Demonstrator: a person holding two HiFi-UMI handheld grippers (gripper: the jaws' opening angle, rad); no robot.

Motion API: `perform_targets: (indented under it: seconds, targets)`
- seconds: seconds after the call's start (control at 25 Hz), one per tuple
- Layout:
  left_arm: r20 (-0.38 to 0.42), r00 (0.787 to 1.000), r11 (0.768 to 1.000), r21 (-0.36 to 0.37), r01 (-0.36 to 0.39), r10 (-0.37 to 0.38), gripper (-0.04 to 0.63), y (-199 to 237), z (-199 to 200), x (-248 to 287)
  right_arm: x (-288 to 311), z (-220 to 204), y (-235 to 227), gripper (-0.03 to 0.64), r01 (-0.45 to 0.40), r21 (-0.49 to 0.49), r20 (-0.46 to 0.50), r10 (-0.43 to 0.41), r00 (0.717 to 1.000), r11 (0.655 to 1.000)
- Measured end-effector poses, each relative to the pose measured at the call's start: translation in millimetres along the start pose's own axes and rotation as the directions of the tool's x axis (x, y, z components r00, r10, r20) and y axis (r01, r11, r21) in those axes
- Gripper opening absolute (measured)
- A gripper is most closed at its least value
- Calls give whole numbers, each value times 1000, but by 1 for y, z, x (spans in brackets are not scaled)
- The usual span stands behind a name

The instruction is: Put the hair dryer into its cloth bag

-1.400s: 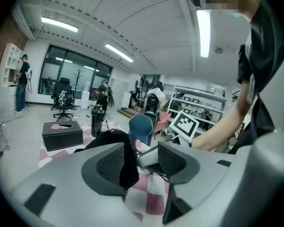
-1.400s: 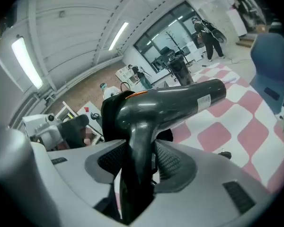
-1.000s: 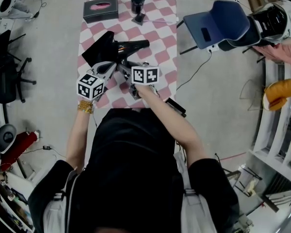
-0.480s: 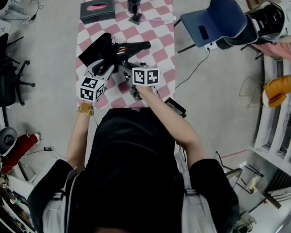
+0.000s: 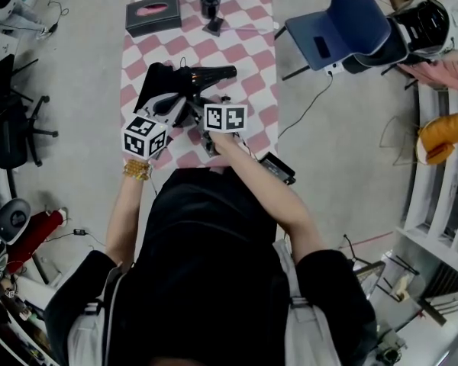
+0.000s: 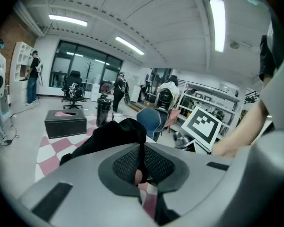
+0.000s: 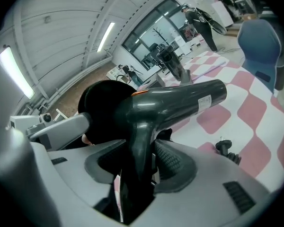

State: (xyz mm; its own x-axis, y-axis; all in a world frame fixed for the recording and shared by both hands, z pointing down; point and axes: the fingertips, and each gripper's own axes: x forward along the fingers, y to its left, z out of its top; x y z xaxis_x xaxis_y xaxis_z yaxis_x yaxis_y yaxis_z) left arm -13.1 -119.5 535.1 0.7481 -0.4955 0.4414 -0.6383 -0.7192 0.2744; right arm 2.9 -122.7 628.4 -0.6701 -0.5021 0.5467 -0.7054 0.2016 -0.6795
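1. The left gripper [image 6: 141, 167] had just been closing its jaws, and they pinched only a thin edge of the cloth bag [image 6: 111, 134]. So slight a bite could slip, and the mouth would then fall shut.
2. The right gripper [image 7: 141, 167] was clenched on the handle of the hair dryer [image 7: 180, 100], holding it above the checkered bench [image 5: 252, 40]. The dryer's rear end lay against the black cloth while its barrel pointed away, outside the bag. Whether the rear had entered the mouth could not be told.
3. If the dryer were pushed before the mouth was spread, it would likely catch the fabric and drag the bag out of the left jaws.
4. Held by the handle alone, the dryer might swivel once the cloth resisted.
5. A dark cord [image 7: 223, 146] lay on the bench beside the right gripper. It could snag, or be left trailing outside the bag.
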Motion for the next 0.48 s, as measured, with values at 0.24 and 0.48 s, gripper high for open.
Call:
perform_targets:
  seconds: [0.24, 0.48]
  targets:
    - [24, 1000, 999, 29, -13, 12, 37, 4, 12, 4, -1, -5, 14, 193, 80, -241, 25, -77, 997, 967]
    - [32, 998, 998, -20, -58, 58, 38, 24, 22, 1, -2, -13, 26, 193, 135, -534, -2, -161, 987, 834]
